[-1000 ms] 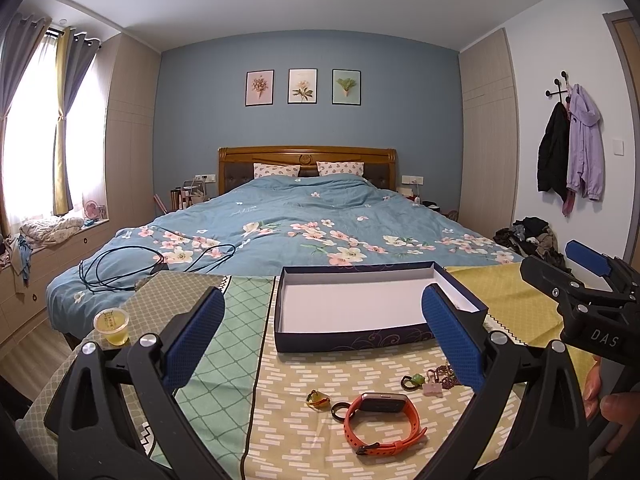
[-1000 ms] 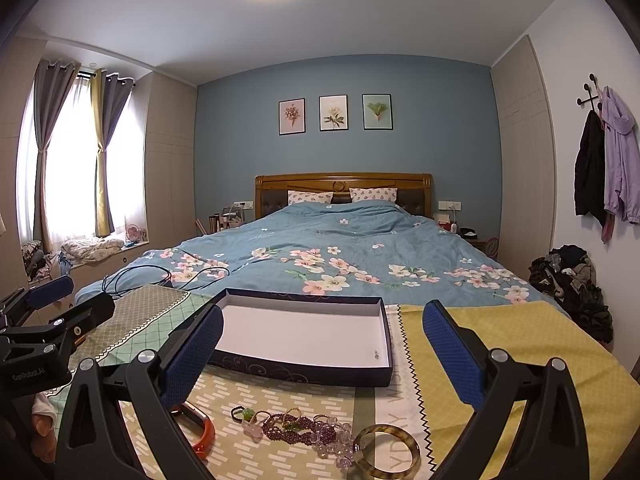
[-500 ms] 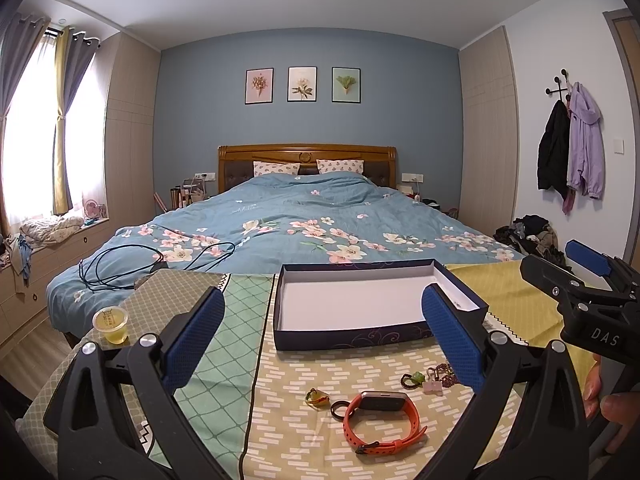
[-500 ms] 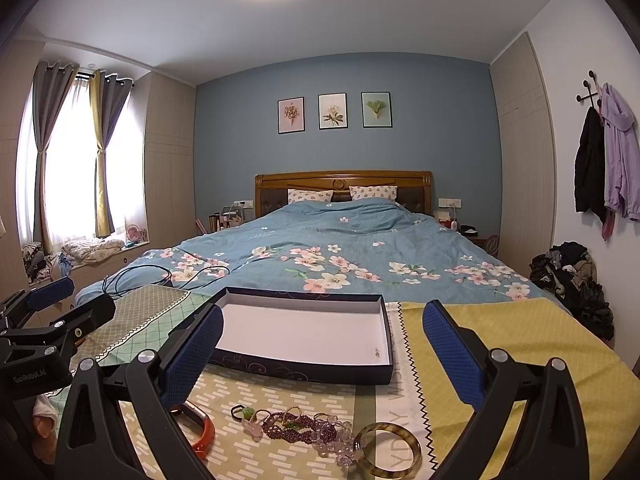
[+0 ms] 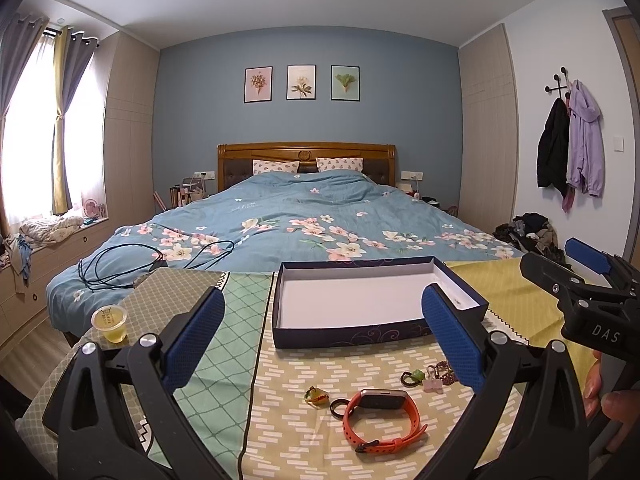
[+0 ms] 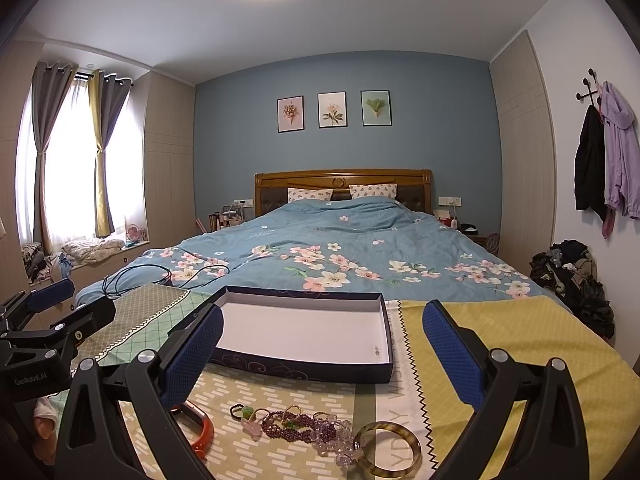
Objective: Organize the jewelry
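left gripper (image 5: 322, 334) hovers low over the near edge of the table, fingers spread wide, nothing between them. right gripper (image 6: 322, 350) the same: wide open, empty, held above the cloth. neither touches anything.

nearest, under the left gripper: an orange watch (image 5: 382, 420) lying flat on the patterned cloth (image 5: 288, 432), a small dark ring (image 5: 339, 405) touching its left end, a little green-and-yellow charm (image 5: 315, 395) just beside that. a bit further right, a small green bead loop (image 5: 414, 377) and a pale pink clip (image 5: 433, 385), partly hidden by the left gripper's right finger.

under the right gripper: a heap of purple beads (image 6: 298, 428) tangled with clear beads (image 6: 340, 442), and an amber bangle (image 6: 387, 450) touching the heap's right end.

beyond all of these, the box (image 5: 456, 300), dark blue outside, white inside, open-topped. it looks empty but for a tiny speck near one corner, too small to tell. a small cup (image 5: 109, 323) of yellowish liquid stands well off to the left. past the table, the bed (image 5: 304, 216).

judgement: task barely begun, no piece in the box yet; this is the pause before the first pick. next move calls for choosing one piece and bringing a gripper down over it. watch and bangle look easiest, being stiff loops with an edge to pinch. the bead heap is likely to drag neighbours along, so pinch a single strand and lift slowly.
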### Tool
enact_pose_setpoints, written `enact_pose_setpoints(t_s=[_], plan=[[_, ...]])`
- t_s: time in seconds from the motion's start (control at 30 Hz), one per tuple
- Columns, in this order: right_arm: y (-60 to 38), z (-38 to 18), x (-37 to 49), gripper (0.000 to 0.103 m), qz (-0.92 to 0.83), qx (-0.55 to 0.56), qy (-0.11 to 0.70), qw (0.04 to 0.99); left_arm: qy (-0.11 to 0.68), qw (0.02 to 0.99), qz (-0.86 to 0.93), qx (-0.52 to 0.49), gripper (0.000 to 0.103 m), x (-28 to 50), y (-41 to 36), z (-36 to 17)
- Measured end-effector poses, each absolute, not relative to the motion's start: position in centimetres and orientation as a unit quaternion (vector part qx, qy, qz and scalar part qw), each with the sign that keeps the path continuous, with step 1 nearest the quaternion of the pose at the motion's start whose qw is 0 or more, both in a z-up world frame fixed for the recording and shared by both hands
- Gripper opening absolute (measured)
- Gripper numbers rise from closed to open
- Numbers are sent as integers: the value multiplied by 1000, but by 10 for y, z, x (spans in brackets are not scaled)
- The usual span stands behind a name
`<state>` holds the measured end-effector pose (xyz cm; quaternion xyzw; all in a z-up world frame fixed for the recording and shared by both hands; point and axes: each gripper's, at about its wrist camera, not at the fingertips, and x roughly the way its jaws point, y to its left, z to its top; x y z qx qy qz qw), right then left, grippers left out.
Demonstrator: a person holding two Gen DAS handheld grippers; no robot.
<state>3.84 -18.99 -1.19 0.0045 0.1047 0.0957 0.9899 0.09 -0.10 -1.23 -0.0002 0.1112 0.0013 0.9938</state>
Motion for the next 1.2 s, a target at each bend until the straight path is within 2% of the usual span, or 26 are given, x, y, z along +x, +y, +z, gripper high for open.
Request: enact_pose_setpoints(t_s=[0.6, 0.8, 1.13, 1.2], plan=[[-191, -18, 40, 96, 101, 8, 117, 988, 129, 992, -3, 1, 97, -5, -2, -21], [-199, -20, 44, 96, 95, 2, 133, 986, 157, 987, -14, 6, 97, 3, 3, -22], [-230, -56, 70, 97, 98, -5, 272, 957, 283, 956, -70, 28, 97, 40, 11, -61], [-236, -67, 75, 97, 99, -3, 304, 948, 306, 947, -89, 31, 95, 46, 9, -69]])
